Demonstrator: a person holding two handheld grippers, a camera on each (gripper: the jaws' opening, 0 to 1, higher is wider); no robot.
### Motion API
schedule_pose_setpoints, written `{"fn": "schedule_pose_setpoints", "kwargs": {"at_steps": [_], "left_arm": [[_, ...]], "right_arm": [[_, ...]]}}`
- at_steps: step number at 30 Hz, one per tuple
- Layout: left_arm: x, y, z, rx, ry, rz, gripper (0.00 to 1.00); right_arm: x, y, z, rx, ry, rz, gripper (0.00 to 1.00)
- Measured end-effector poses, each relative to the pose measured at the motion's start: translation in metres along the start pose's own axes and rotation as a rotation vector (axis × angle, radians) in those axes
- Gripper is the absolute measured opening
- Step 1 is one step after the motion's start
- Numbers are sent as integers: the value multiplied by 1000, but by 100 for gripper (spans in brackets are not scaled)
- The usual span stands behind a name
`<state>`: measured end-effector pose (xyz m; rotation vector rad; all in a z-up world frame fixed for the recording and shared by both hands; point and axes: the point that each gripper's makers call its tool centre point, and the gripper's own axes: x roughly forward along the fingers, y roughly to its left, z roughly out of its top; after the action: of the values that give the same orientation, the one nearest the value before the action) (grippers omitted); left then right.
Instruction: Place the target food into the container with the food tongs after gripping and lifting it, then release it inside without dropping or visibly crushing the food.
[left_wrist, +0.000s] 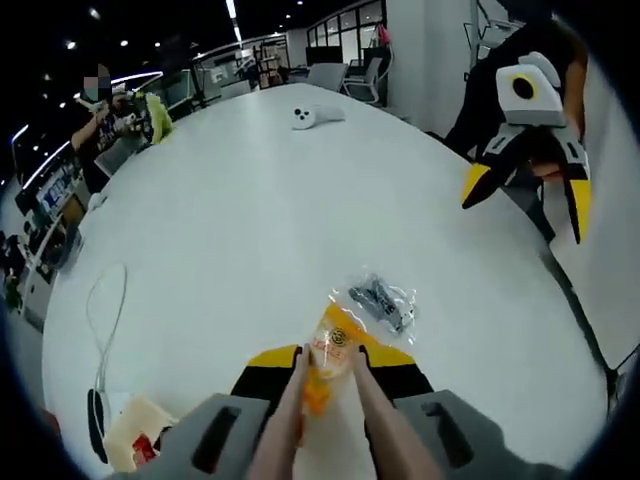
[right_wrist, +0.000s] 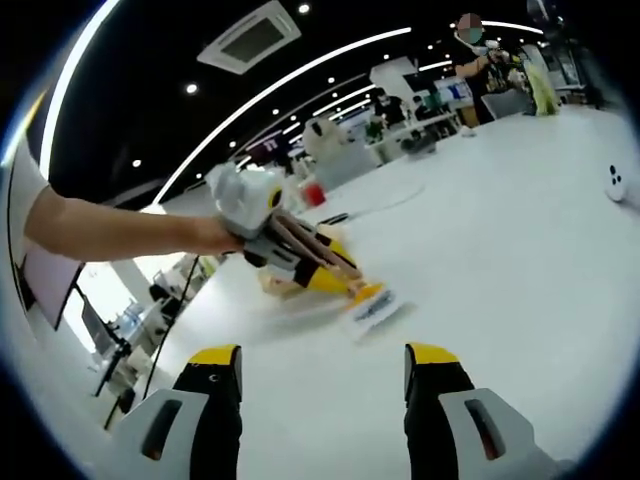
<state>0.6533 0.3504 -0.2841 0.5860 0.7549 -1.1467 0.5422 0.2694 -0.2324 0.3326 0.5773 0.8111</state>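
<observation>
- One big white counter (left_wrist: 300, 220) carries everything; in the left gripper view it runs from the near edge to the far end of the room.
- Person (left_wrist: 110, 120) stands at the counter's far-left edge, well apart from the work area.
- White cable (left_wrist: 105, 310) loops on the counter at left, with a dark end near the bottom edge.
- White controller-like object (left_wrist: 315, 116) sits far up the counter, alone.
- Clear bag with dark parts (left_wrist: 382, 302) lies just beyond and to the right of the food.
- Pale container (left_wrist: 135, 432) with something red inside sits at lower left, beside the left tongs.
- Left tongs (left_wrist: 330, 385): long pink arms narrowed on the orange packaged food (left_wrist: 330, 355); the package sits between the tips, low over the counter. Whether it's lifted or touching, can't tell.
- Right gripper view: a bare forearm (right_wrist: 120, 232) reaches in from the left, holding the left tongs angled down toward the counter; food is blurred.
- Right tongs (right_wrist: 325, 365): spread wide, nothing between them, held up off the counter to the right, well apart from the food.
</observation>
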Motion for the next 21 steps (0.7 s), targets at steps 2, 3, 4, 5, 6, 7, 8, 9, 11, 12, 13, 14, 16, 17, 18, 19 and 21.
{"fn": "schedule_pose_setpoints", "kwargs": {"at_steps": [2, 3, 4, 5, 6, 7, 8, 9, 11, 12, 13, 14, 16, 17, 18, 19, 21], "left_arm": [[-1, 2, 0, -13, 3, 12, 18], [-2, 2, 2, -26, 8, 30, 17], [-2, 3, 3, -50, 9, 46, 17], [-2, 2, 3, -45, 8, 45, 16], [-3, 2, 2, -45, 5, 50, 16], [-3, 2, 2, -45, 3, 54, 16], [-4, 3, 3, -80, -8, 67, 16], [-6, 3, 2, -87, -9, 74, 16], [-8, 3, 0, -88, -7, 85, 16], [-9, 1, 0, -101, -13, 86, 16], [-10, 0, -1, -126, -17, 85, 16], [-11, 0, 1, -137, -39, 94, 16], [-12, -1, 3, -217, -71, 93, 16], [-13, 1, 3, -201, -68, 102, 16], [-14, 0, 4, -196, -73, 105, 16], [-16, 0, 7, -207, -84, 110, 16], [-18, 0, 11, -203, -91, 117, 16]], "right_arm": [[-1, -1, 0, 2, -2, -3, 66], [-1, -1, 1, 4, -4, -3, 66], [-2, -1, 1, 4, -7, -4, 66], [-2, -1, 2, 3, -9, -3, 66], [-2, -1, 3, 3, -11, -3, 66], [-2, -1, 3, 2, -12, -2, 66], [-2, -1, 3, 2, -13, -2, 66], [-2, 0, 4, 0, -14, 0, 66], [-3, 0, 4, -2, -14, 1, 66], [-3, 1, 4, -2, -15, 2, 66], [-4, 1, 4, -3, -15, 3, 66], [-4, 1, 4, -5, -15, 2, 66], [-4, 1, 4, -4, -17, 4, 66], [-4, 2, 4, -6, -17, 5, 66], [-4, 3, 4, -8, -18, 7, 66], [-4, 4, 4, -8, -18, 8, 66], [-4, 6, 3, -13, -16, 14, 66]]}}
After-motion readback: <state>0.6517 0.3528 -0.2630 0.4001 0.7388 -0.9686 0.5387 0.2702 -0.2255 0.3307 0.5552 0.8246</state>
